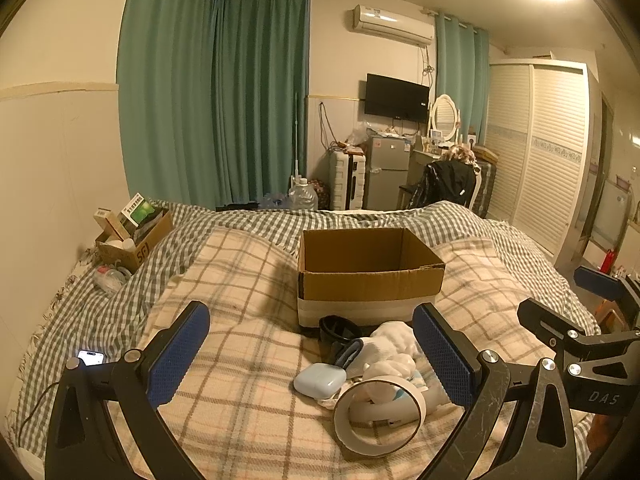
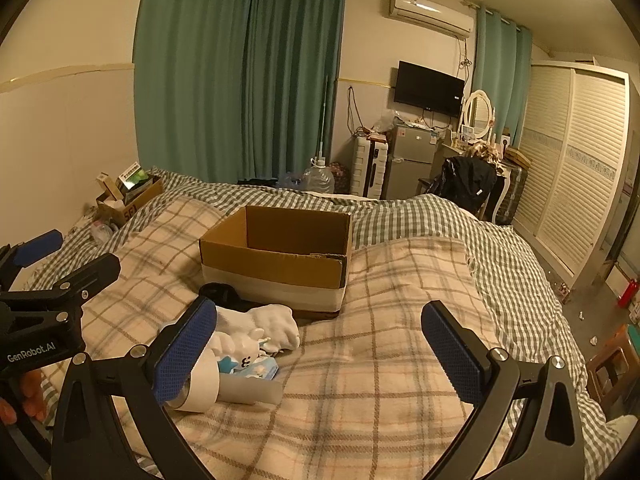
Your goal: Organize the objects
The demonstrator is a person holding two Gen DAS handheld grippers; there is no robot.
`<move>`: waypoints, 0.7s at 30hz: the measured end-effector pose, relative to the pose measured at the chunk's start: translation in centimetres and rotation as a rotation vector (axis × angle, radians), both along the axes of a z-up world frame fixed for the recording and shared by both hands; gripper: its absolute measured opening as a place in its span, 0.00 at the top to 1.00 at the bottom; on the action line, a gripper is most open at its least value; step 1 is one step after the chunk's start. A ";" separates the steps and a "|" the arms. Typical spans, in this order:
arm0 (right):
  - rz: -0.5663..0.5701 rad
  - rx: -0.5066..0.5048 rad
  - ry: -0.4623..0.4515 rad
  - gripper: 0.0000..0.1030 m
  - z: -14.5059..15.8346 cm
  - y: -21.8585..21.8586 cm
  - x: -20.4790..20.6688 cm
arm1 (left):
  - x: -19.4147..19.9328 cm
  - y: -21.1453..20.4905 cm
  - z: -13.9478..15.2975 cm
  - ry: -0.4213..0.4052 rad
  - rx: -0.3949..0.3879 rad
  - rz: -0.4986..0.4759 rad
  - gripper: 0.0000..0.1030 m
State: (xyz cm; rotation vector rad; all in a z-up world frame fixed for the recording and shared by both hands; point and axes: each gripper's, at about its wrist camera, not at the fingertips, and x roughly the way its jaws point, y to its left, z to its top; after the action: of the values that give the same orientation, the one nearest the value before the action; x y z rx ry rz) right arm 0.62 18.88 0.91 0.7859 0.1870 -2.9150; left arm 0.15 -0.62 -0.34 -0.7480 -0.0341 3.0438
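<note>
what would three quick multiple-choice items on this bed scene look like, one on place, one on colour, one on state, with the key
1. Where does the pile of small things lie relative to the cardboard box?
A. inside it
B. on the blanket in front of it
C. behind it

2. What colour is the earbud case?
A. red
B. light blue
C. black

3. How does the left hand-held gripper stand?
A. open, holding nothing
B. shut on the tape roll
C. shut on the box

Key: 1 B, the tape roll, white gloves and case lie on the blanket before the box; 2 B, its shell looks pale blue; 3 A, its blue pads stand wide apart, touching nothing.
</note>
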 end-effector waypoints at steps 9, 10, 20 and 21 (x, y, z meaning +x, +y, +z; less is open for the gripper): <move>0.037 0.019 -0.005 0.01 0.3 -1.6 0.6 | 0.4 -1.4 0.2 -0.011 0.010 0.018 0.00; 0.043 0.021 -0.010 0.01 0.2 -1.8 0.6 | 0.4 -1.5 0.1 -0.016 0.009 0.019 0.00; 0.150 0.041 -0.184 0.14 -4.2 -5.0 -0.4 | -0.3 -4.0 -4.5 -0.149 -0.004 0.067 0.00; 0.162 0.045 -0.201 0.15 -4.7 -5.3 -0.5 | -0.4 -4.3 -4.9 -0.159 -0.004 0.073 0.00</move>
State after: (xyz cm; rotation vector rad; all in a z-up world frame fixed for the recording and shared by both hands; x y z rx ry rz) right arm 0.11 13.59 -3.82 1.0138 0.2828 -2.6693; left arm -0.27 -4.88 -5.19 -1.0089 -0.0573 3.0448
